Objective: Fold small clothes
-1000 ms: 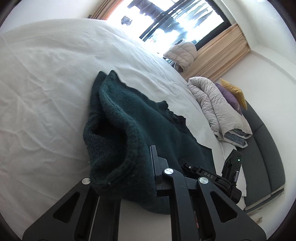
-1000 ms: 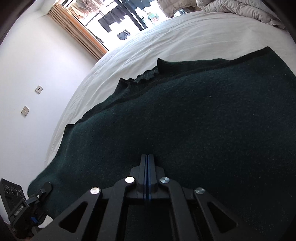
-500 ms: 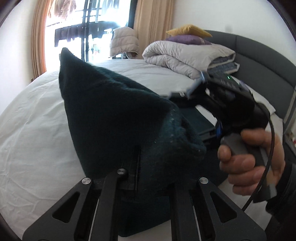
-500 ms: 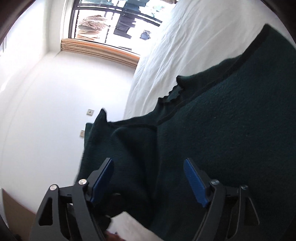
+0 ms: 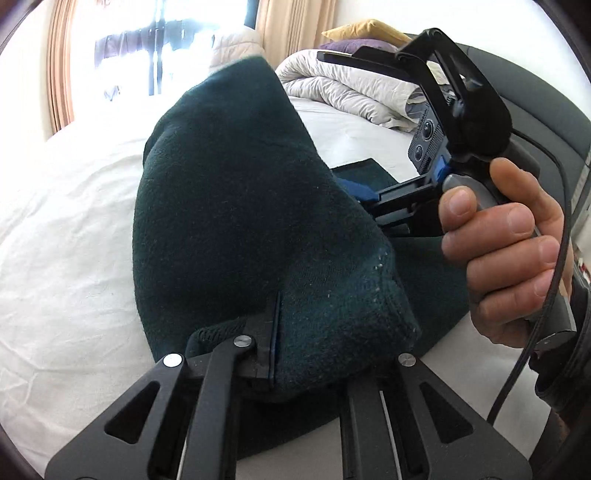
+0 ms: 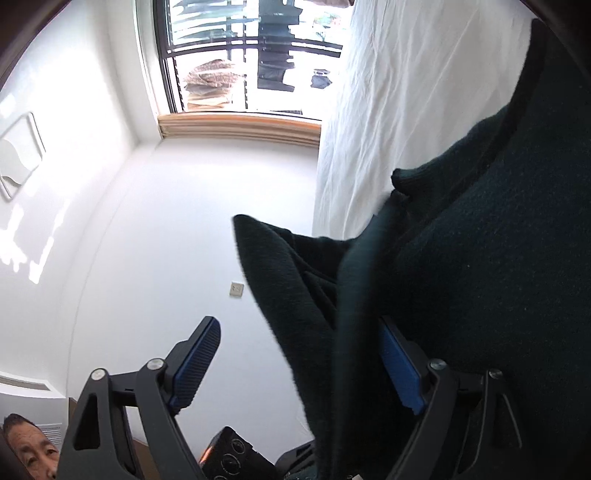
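Above the bed [image 5: 66,236], the left hand-held gripper [image 5: 275,332] was clenched on a lifted fold of the sweater [image 5: 240,206]. Beside it, the right hand-held gripper [image 6: 299,363] stood released, its pads [image 6: 195,363] spread around the fabric.

Right gripper [image 6: 299,365] newly open, seemingly.

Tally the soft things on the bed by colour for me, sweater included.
Dark green: 1, sweater, held up by the left gripper
Pale grey: 1, duvet
Yellow: 1, pillow
Purple: 1, pillow
Total: 4
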`<state>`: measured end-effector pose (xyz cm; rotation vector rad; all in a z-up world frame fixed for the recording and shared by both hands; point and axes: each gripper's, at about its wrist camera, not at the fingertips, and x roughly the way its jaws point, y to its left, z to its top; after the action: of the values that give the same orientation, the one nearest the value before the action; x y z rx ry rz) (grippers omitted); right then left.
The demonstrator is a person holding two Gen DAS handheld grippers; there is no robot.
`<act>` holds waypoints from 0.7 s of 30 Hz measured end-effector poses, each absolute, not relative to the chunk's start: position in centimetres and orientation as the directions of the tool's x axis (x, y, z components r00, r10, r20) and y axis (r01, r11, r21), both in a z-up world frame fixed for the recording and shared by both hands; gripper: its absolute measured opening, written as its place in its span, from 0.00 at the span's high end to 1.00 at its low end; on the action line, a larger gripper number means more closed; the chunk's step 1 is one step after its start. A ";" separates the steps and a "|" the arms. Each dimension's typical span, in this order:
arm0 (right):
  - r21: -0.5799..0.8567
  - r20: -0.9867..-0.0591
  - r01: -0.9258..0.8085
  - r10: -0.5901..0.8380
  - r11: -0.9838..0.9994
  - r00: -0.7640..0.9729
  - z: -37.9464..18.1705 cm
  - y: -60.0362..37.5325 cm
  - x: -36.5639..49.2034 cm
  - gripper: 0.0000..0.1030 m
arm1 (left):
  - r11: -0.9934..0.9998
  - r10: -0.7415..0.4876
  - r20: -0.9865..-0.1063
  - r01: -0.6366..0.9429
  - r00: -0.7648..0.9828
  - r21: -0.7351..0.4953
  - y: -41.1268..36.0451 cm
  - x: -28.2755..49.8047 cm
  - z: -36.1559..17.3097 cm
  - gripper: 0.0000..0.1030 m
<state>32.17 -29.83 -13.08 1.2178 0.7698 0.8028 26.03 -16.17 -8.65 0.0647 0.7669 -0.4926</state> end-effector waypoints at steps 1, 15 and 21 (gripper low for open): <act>0.980 -0.092 -0.105 0.858 0.167 0.505 -13.1 -29.7 32.2 0.06 | 0.882 -0.400 -0.680 0.459 0.614 -0.105 -16.7 26.0 -8.6 0.91; 0.669 -0.627 -0.114 0.640 0.735 0.445 -9.3 -27.6 34.3 0.85 | 0.850 -0.372 -0.707 0.526 0.601 0.000 -19.1 24.7 -9.0 0.91; 0.609 -0.652 -0.135 0.590 0.781 0.476 -8.2 -30.0 33.6 0.87 | 0.826 -0.396 -0.701 0.564 0.592 0.010 -20.0 25.3 -8.2 0.91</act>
<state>33.59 -30.02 -8.19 0.5241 0.9827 0.4687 25.32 -19.98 -8.25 0.2418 0.7507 -0.5648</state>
